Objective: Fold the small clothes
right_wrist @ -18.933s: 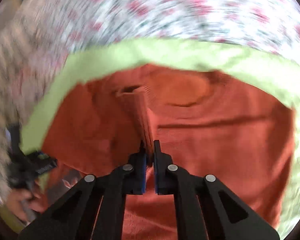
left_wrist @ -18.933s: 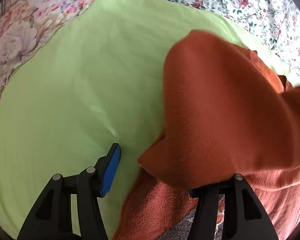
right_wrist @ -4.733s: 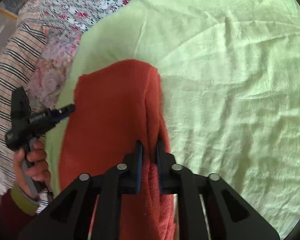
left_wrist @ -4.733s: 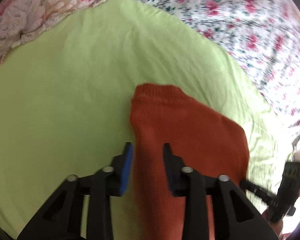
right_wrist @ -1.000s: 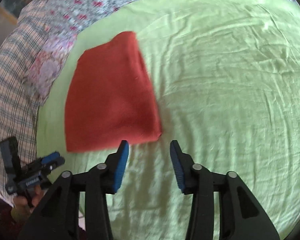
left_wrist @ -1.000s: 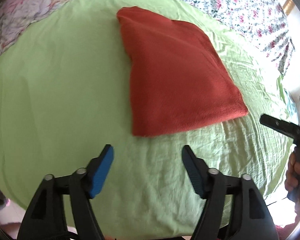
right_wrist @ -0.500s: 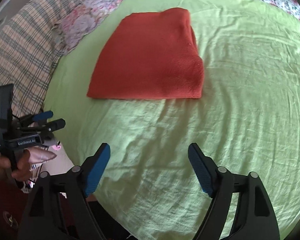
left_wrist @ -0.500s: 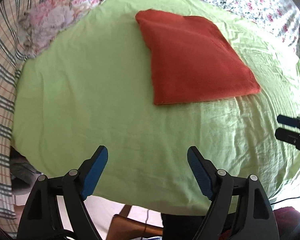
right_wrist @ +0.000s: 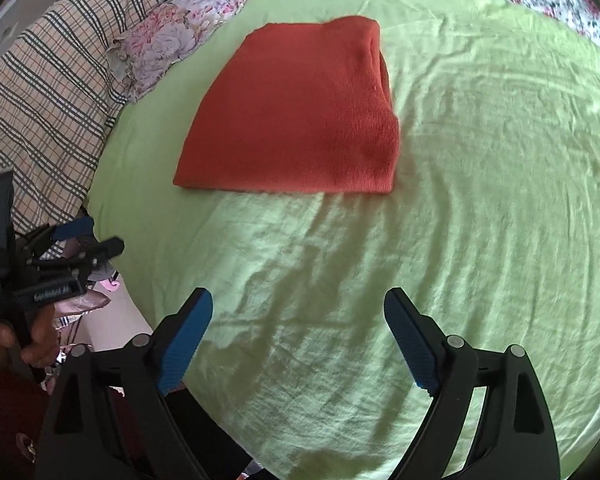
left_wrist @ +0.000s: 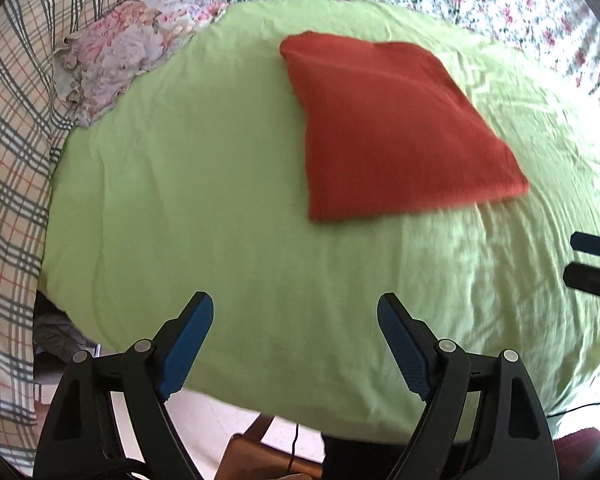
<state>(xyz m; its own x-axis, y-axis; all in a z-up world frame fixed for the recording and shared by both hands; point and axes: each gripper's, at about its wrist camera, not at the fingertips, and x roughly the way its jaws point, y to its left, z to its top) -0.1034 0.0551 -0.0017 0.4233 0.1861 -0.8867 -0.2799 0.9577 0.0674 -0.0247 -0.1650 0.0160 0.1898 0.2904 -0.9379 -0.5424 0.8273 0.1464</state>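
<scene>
Folded orange-red sweater (left_wrist: 396,128) lying flat on the green sheet (left_wrist: 220,200) of the bed, toward its far side near a floral pillow (left_wrist: 120,56). Left claw (left_wrist: 296,320) and right claw (right_wrist: 298,316) both released, fingers spread wide, empty, held above the sheet's near edge, well apart from the sweater.

Bare green sheet (right_wrist: 480,200) is lying open between the folded orange garment (right_wrist: 300,120), the sole obstacle on it, and both wide-spread grippers, left gripper (left_wrist: 296,344) and right gripper (right_wrist: 298,336). A floral pillow (left_wrist: 128,52) is bordering the far left edge
</scene>
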